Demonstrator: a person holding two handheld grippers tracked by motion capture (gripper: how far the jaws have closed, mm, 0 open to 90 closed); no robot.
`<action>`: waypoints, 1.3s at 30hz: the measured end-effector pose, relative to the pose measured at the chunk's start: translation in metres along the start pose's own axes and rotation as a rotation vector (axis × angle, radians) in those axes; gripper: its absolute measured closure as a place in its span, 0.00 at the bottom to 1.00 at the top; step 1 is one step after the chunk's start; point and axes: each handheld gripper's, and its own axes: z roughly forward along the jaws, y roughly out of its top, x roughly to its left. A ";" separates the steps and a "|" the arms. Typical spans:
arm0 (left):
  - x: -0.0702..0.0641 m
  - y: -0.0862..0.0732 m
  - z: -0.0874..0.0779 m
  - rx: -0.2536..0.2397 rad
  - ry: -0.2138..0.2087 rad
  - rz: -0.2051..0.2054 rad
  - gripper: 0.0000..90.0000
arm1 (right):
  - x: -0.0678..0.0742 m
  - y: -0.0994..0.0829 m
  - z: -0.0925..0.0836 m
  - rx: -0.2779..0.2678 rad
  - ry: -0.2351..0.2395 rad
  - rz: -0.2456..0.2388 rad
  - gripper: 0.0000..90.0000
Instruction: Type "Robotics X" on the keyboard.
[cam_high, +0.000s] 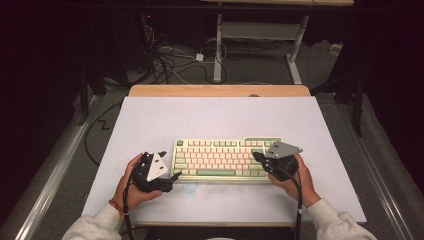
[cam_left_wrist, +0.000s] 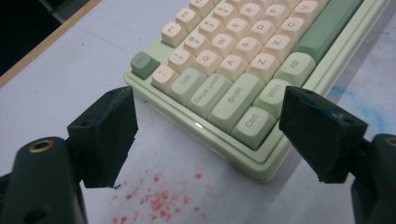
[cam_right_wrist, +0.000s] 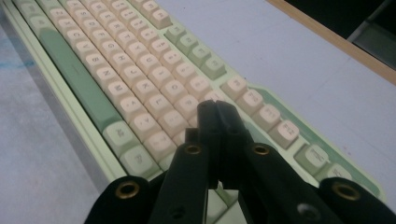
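- Pale table (cam_high: 150, 120) carries a green-and-cream keyboard (cam_high: 225, 159) near its front edge.
- Left hand-held gripper (cam_high: 170, 179) waits at the keyboard's left corner, jaws wide apart, holding nothing.
- Right hand-held gripper (cam_high: 258, 158) hovers closed over the right-hand keys, empty.
- Work looks barely begun.

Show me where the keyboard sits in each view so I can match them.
High view: keyboard centre, between both grippers.
Left gripper view: its Ctrl corner at upper right.
Right gripper view: it runs diagonally under the shut gripper.
Shared landmark: dark green spacebar.
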 end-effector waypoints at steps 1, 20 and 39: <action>0.000 -0.001 -0.001 0.005 -0.001 0.001 0.20 | 0.001 0.004 0.004 0.003 0.004 -0.003 1.00; -0.008 -0.011 0.000 0.046 -0.037 -0.002 0.20 | 0.018 0.027 0.054 0.056 0.061 -0.040 1.00; -0.008 -0.011 0.002 0.063 -0.039 0.010 0.22 | 0.017 0.027 0.054 0.041 0.055 -0.036 0.99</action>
